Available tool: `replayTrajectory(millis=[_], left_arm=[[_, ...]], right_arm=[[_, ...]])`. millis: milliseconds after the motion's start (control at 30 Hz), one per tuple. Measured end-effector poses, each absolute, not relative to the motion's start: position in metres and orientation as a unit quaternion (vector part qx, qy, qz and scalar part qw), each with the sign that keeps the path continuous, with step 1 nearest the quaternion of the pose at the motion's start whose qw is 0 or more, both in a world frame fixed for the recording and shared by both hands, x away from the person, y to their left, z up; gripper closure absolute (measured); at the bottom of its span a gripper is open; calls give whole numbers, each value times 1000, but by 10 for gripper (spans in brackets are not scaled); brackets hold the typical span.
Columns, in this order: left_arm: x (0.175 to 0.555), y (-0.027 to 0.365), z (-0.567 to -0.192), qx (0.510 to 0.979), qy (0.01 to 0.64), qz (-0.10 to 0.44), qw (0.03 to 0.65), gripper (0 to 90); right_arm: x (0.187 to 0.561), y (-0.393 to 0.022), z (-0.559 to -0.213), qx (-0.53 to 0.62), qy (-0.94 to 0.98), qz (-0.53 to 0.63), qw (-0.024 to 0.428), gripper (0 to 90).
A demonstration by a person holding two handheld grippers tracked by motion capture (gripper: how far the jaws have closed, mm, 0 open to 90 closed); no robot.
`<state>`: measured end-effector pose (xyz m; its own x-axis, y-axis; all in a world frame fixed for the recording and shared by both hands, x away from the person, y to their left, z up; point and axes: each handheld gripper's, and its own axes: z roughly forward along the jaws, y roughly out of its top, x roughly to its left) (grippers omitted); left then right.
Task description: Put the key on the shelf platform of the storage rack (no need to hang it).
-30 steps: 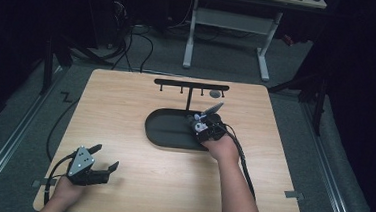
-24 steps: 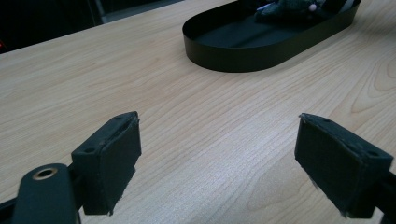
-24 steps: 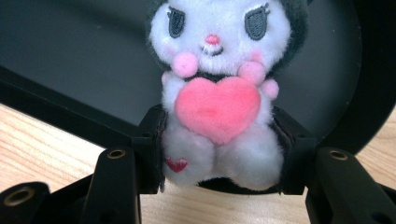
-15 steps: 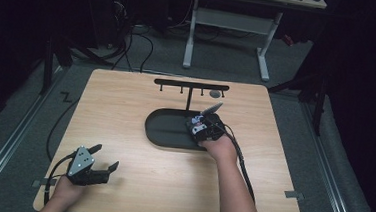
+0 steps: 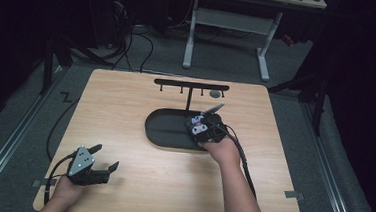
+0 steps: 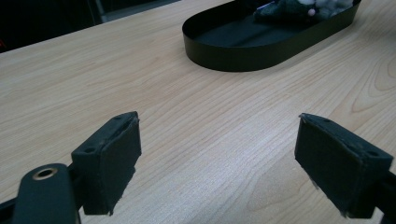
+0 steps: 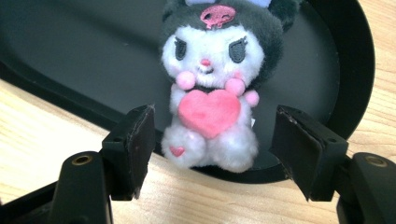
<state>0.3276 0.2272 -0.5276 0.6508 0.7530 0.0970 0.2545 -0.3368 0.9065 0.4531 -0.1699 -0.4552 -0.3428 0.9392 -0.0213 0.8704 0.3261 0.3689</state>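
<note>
A small plush toy (image 7: 211, 88) with a black hood, white face and pink heart lies at the right end of the black oval tray (image 5: 163, 130), its feet over the near rim. My right gripper (image 7: 215, 144) is low over it and open. Its jaws have just been opening, and the toy sits between the pads with a gap on each side. My left gripper (image 5: 104, 157) rests open at the table's front left corner with nothing between its jaws (image 6: 233, 158). From there the tray (image 6: 261, 46) and the toy (image 6: 299, 7) show far off.
A black rack with several hooks (image 5: 191, 84) stands upright behind the tray, with a small round grey thing (image 5: 216, 94) at its right. Bare wooden table top (image 5: 126, 101) lies left of the tray. Cables trail from both grippers toward the front edge.
</note>
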Motion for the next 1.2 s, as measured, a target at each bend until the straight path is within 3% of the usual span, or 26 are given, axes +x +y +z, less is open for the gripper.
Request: replayTrajectory(millis=[667,1200], left_arm=[[327,226,-528,777,322,263,472,155],[327,227,-528,777,322,265,472,155]], right_arm=[[415,-191,-457,531,802,220,163,277],[376,-205,-483,529,779,281,187,212]])
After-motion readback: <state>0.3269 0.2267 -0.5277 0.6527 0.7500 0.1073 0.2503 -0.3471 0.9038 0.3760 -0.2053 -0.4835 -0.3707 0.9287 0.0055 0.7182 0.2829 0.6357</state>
